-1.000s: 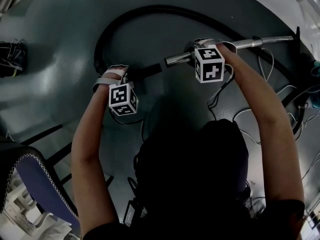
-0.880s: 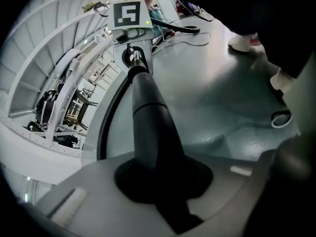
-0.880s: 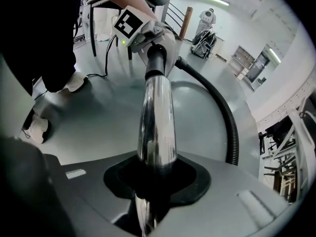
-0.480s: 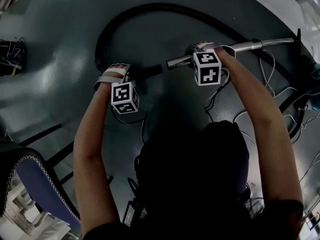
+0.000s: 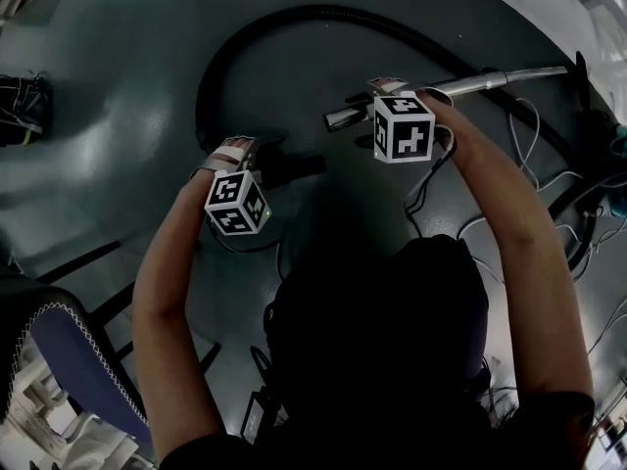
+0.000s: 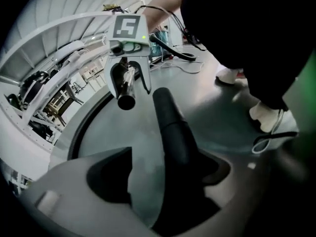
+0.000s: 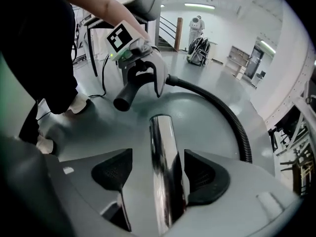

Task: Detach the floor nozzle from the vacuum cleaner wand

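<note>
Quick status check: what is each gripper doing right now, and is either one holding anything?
Left gripper: open, jaws have just been opening; black tube between them, not clamped.
Right gripper: open, jaws have just been opening; chrome wand between them, not clamped.

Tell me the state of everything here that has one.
Left gripper: just opened, black tube loose between its jaws.
Right gripper: just opened, chrome wand loose between its jaws.
Connection of chrome wand and black tube: separated, ends apart.
Hose: lying in a curve.

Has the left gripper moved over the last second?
Yes. In the head view the left gripper has slid down the picture, away from the chrome wand's end; its jaws have just opened, black tube between them.
</note>
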`<state>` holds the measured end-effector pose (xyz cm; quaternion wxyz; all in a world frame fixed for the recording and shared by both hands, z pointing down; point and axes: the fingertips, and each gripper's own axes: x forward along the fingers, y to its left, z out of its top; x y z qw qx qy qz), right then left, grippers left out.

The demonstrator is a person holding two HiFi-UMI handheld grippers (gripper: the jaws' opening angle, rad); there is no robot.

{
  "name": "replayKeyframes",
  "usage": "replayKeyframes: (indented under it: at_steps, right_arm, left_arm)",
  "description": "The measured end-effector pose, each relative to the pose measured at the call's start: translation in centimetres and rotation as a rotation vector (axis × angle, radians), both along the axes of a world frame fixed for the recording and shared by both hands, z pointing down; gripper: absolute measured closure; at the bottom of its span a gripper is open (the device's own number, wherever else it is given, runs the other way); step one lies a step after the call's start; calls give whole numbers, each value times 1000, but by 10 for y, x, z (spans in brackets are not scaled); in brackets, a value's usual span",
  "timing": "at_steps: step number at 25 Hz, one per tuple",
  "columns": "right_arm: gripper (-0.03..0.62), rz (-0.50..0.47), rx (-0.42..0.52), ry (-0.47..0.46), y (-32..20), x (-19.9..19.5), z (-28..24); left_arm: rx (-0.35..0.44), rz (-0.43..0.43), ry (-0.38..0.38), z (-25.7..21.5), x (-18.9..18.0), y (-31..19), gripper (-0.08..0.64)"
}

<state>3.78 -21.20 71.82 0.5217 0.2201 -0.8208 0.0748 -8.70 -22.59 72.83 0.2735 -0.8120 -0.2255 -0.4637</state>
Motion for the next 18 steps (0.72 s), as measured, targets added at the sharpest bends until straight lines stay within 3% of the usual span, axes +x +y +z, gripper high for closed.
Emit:
replayKeyframes:
  at_steps: [2, 4, 6, 8, 10, 12, 14, 17, 18]
  right_arm:
    - [258, 10, 10, -9, -4, 0, -2]
    - [259, 15, 3, -4, -4, -1, 0]
    - [265, 13, 4, -4, -3, -2, 1]
    - [268, 16, 19, -13, -4, -2, -1]
    - [276, 15, 36, -19, -4, -2, -4]
    - [294, 13, 53, -24, -4, -2, -8]
    - [313, 26, 69, -44, -7, -1, -13]
    - [328, 37, 93, -76, -8, -1, -25]
    - [336, 38, 101, -84, -9, -1, -29]
  left_arm:
    - [-10, 23, -41, 7, -7, 4, 114]
    - [-24, 36, -121, 17, -16, 7, 78]
    - [-17, 108, -182, 23, -24, 16, 47]
    - [-8, 171, -167, 21, -21, 24, 19]
    - [-54, 97, -96, 13, -10, 23, 18]
    - [-133, -52, -35, 1, 0, 15, 24]
    - [-185, -181, 35, -14, 9, 4, 78]
    - [-136, -297, 179, -39, 14, -19, 347]
    - [-129, -335, 210, -46, 14, -25, 399]
